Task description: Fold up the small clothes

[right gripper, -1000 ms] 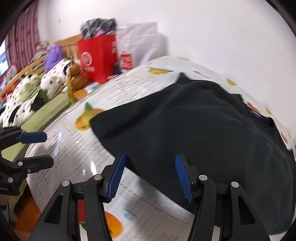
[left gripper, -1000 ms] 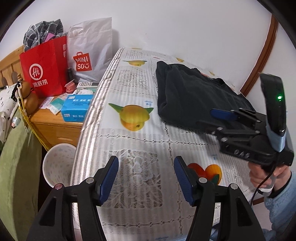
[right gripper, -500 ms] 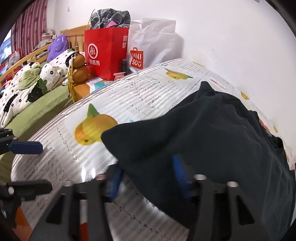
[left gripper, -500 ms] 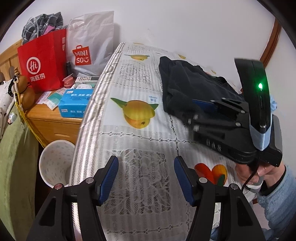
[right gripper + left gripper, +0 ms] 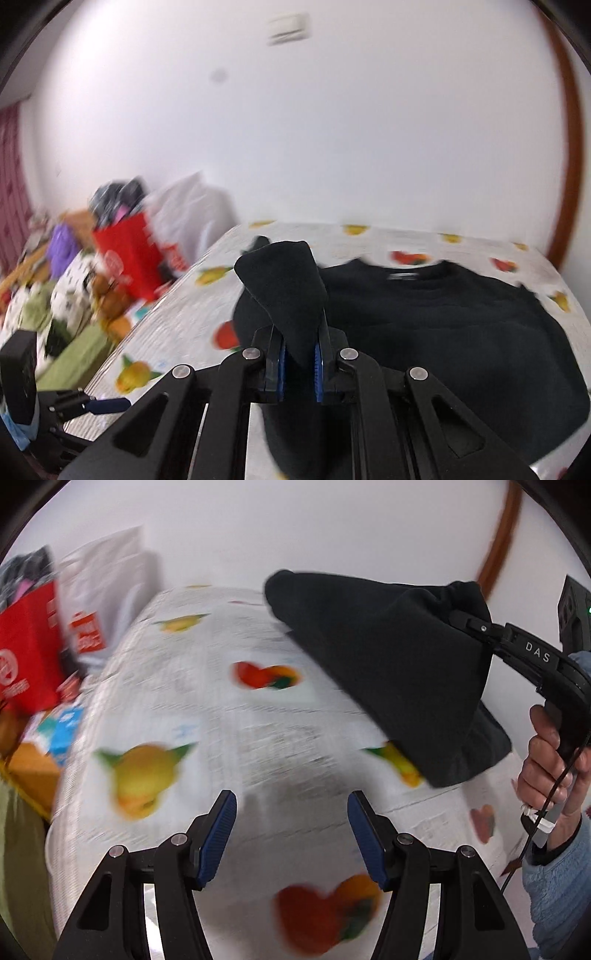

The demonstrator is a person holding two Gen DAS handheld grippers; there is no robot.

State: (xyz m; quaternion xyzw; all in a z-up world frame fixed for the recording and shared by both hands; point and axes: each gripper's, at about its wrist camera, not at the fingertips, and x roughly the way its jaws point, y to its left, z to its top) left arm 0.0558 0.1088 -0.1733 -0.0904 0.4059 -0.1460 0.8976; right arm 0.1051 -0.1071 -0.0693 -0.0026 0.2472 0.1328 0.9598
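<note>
A black sweater lies on the fruit-print tablecloth. My right gripper is shut on a corner of the sweater and holds it lifted off the table; in the left wrist view the raised cloth hangs from that gripper at the upper right. My left gripper is open and empty, low over the tablecloth near its front, apart from the sweater. Both views are blurred by motion.
A red paper bag and a white shopping bag stand past the table's left edge, above a wooden nightstand. A bed with clothes lies further left. The white wall is close behind the table.
My right gripper has closed on the sweater's near corner and lifted it up off the table. My left gripper has stayed open and swung to the right.
</note>
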